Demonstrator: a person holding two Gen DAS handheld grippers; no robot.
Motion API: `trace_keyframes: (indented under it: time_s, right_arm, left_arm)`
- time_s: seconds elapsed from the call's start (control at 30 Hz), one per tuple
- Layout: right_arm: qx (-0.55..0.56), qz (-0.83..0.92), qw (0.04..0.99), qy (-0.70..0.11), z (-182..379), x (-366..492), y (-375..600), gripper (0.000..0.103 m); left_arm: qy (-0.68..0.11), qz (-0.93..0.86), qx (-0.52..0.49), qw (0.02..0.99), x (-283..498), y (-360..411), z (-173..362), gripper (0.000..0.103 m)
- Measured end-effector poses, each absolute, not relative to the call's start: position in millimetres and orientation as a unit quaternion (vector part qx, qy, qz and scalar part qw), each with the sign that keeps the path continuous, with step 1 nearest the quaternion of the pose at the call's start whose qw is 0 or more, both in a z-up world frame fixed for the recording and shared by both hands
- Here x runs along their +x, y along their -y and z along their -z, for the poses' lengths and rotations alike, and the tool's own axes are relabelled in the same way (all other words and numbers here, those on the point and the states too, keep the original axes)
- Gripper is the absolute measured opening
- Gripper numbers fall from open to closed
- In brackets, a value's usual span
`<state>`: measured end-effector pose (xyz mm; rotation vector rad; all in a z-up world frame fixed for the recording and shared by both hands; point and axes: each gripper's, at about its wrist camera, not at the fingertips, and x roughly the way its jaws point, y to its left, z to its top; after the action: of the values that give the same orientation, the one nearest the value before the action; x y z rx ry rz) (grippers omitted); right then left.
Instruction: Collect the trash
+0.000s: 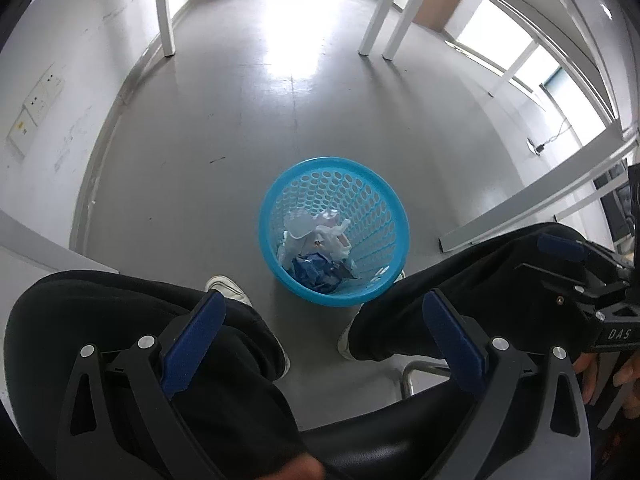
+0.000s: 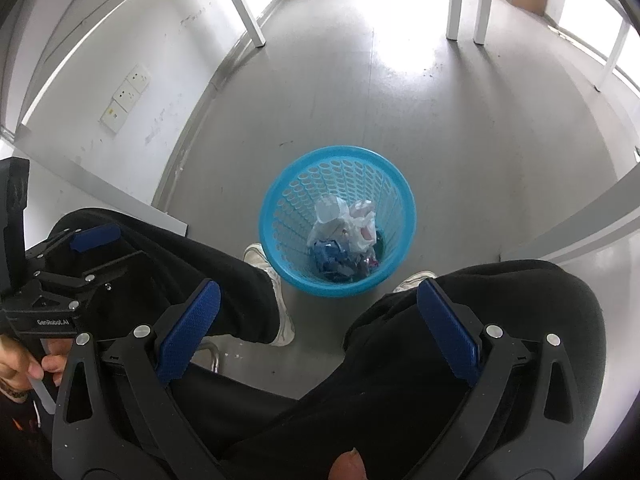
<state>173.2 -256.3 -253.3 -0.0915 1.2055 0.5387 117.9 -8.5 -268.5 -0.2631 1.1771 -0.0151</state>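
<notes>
A blue perforated plastic waste basket (image 1: 360, 184) stands on the grey floor between the person's feet; it also shows in the right wrist view (image 2: 304, 184). Inside lie crumpled white paper and plastic (image 1: 320, 232) and blue scraps (image 1: 316, 274); the same trash shows in the right wrist view (image 2: 348, 232). My left gripper (image 1: 324, 316) is open and empty, held above the person's knees, short of the basket. My right gripper (image 2: 318, 304) is open and empty too, beside the left one. Each gripper shows at the other view's edge.
The seated person's black-trousered legs (image 1: 120, 312) and white shoes (image 1: 228, 286) flank the basket. White table legs (image 1: 166, 8) stand farther back, with a white wall and sockets (image 1: 40, 96) on the left. A metal chair frame (image 1: 416, 372) is below.
</notes>
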Motion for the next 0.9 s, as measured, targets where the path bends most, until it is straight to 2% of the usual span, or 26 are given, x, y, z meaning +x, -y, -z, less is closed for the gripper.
trace_keyframes:
  time_s: [0.9]
  right_arm:
    - [-0.042, -0.259, 0.775, -0.575, 260.9, 177.6, 253.4, 0.094]
  left_arm:
    - [-0.556, 0.023, -0.140, 0.819, 118.3, 11.2, 275.6, 0.097]
